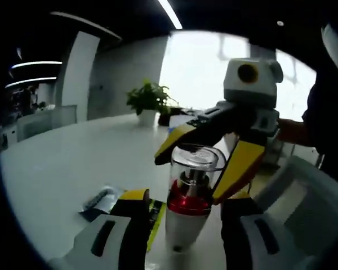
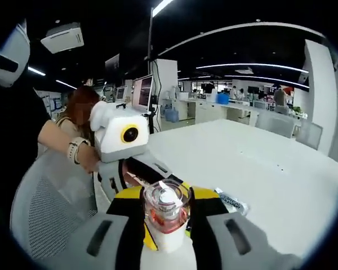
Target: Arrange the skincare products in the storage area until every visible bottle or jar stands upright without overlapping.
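A skincare bottle (image 1: 187, 216) with a white body, red collar and clear cap stands on the white table (image 1: 73, 157). My right gripper (image 1: 200, 160) reaches in from the upper right, and its yellow-tipped jaws are shut on the clear cap. In the right gripper view the cap (image 2: 167, 203) sits pinched between that gripper's (image 2: 168, 209) own yellow pads. My left gripper (image 1: 186, 216) flanks the white body low down, with a narrow gap on each side, so it looks open. The left gripper (image 2: 124, 147) also appears behind the bottle in the right gripper view.
A flat foil sachet (image 1: 101, 199) (image 2: 234, 201) lies on the table beside the bottle. A potted plant (image 1: 148, 102) stands further back. A grey mesh chair (image 2: 45, 214) (image 1: 304, 191) sits at the table's edge, and a person's hand (image 2: 81, 156) holds the left gripper.
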A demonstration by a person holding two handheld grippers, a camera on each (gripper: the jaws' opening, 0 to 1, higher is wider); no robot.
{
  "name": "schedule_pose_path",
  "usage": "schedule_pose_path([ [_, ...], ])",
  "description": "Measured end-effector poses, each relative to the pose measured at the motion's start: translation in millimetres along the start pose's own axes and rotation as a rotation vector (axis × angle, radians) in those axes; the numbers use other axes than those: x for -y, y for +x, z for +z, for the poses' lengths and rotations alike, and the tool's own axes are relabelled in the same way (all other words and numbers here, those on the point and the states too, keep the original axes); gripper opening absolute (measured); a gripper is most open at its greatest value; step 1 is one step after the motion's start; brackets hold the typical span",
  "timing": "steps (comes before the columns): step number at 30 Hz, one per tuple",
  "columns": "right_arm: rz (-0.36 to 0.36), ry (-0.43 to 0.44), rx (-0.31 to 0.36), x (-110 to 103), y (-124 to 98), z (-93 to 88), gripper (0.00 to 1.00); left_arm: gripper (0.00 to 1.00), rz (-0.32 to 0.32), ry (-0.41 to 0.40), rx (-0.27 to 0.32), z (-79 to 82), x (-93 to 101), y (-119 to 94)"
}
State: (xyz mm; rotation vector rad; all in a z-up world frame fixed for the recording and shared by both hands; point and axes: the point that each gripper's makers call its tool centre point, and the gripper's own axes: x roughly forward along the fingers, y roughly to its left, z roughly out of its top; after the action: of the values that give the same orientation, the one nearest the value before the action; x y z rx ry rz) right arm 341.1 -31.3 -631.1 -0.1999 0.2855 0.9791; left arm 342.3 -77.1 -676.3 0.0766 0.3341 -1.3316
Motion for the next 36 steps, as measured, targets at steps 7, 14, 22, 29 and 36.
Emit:
schedule_pose_path([
  [7, -0.086, 0.049, -0.021, 6.4, -2.2, -1.3, 0.30, 0.30, -0.026, 0.006, -0.034, -7.4, 2.2, -0.7],
  [14, -0.092, 0.074, -0.023, 9.4, -3.4, -0.9, 0.31, 0.28, -0.058, 0.030, -0.051, -8.2, 1.5, -0.2],
  [22, -0.080, 0.095, -0.034, 10.9, -6.1, -1.5, 0.32, 0.31, -0.054, 0.035, -0.070, -10.5, 1.6, 0.1],
  [29, -0.088, 0.131, -0.050, 15.8, -21.0, -3.2, 0.60, 0.49, -0.015, -0.009, -0.129, -19.9, -2.7, -8.4],
  [36, -0.081, 0.111, -0.146, 2.5, -32.8, -16.9, 0.77, 0.63, 0.071, -0.050, -0.219, -32.3, -8.2, -39.9],
])
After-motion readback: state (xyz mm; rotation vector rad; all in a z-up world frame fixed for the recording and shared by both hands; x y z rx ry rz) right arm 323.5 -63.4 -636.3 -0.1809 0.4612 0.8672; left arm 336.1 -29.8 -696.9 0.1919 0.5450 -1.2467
